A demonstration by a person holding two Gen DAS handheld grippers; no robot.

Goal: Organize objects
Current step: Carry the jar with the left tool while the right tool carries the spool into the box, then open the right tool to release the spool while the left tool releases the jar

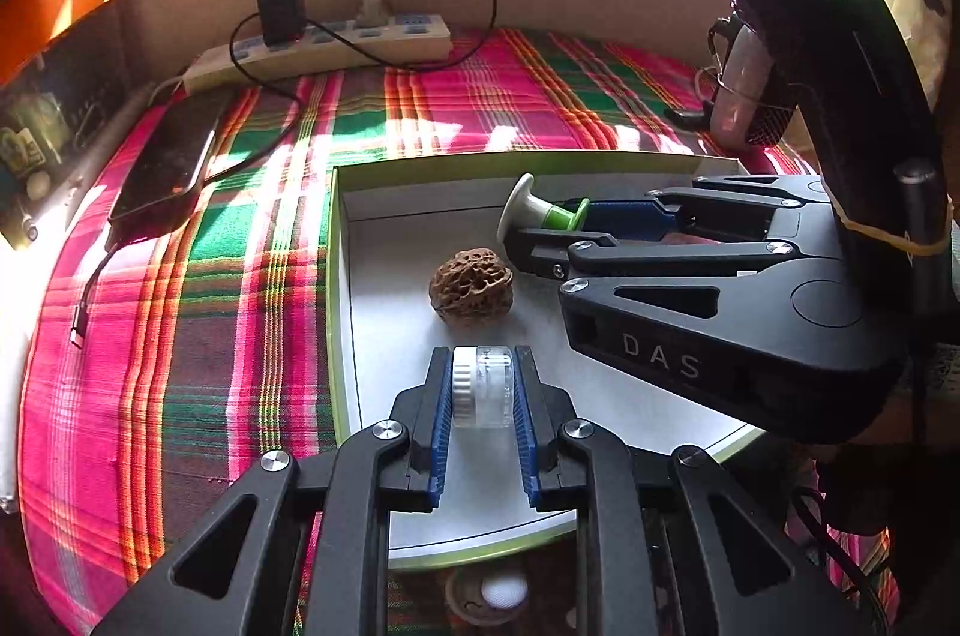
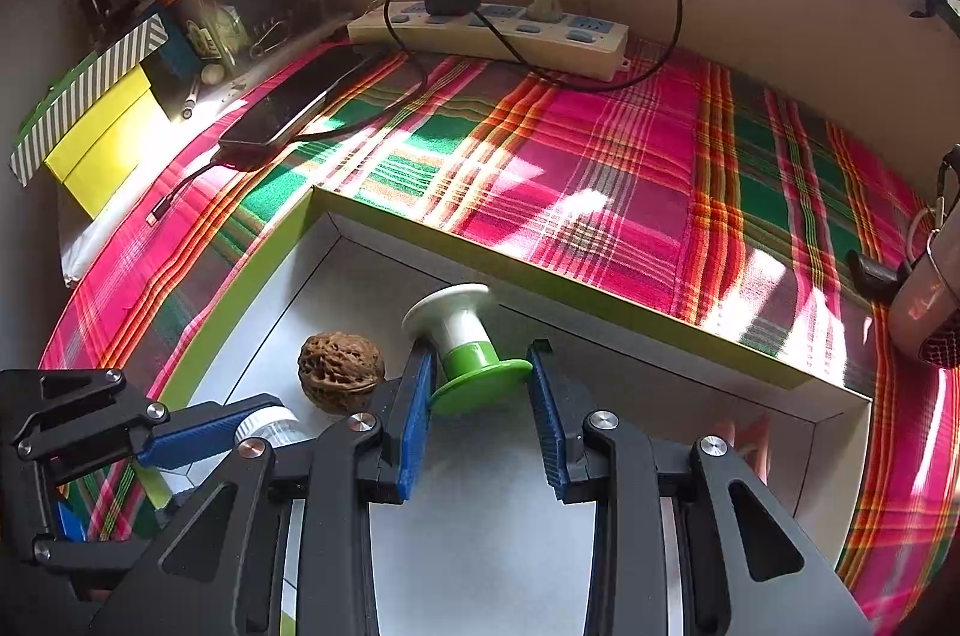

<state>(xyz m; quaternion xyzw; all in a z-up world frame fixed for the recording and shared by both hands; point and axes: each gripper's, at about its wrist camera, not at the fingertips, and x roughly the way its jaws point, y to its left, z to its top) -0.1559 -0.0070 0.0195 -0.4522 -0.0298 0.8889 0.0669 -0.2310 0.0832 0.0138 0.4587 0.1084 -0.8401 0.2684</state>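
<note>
Closest to the left wrist camera, the left hand-held gripper (image 1: 483,384) has its blue pads (image 1: 441,414) pressed against both flat ends of a small clear jar (image 1: 483,384) with a white ribbed lid. The jar lies on its side, its axis running across from pad to pad, lid toward the left pad. It sits low over the white floor of the box (image 1: 342,276), near the box's near edge; whether it touches the floor I cannot tell.

Just ahead of the jar, a walnut (image 1: 471,289) rests on the box floor, apart from both tools.

Beyond the walnut and to the right, the right hand-held gripper (image 2: 480,372) reaches in across the box toward its far wall. Between its fingers lies a spool (image 2: 465,339), white at one flange and green at the other. The spool's long axis runs diagonally, white flange forward and left, green flange back between the pads. The left pad touches the stem; the right pad appears to meet the green flange's edge, though how firm the hold is I cannot tell, so the jaws stand at a middling width around it.

Both items are already inside the box, so the coming move likely turns on setting each down clear of the walnut: the jar short of it, the spool behind it by the far wall.
</note>
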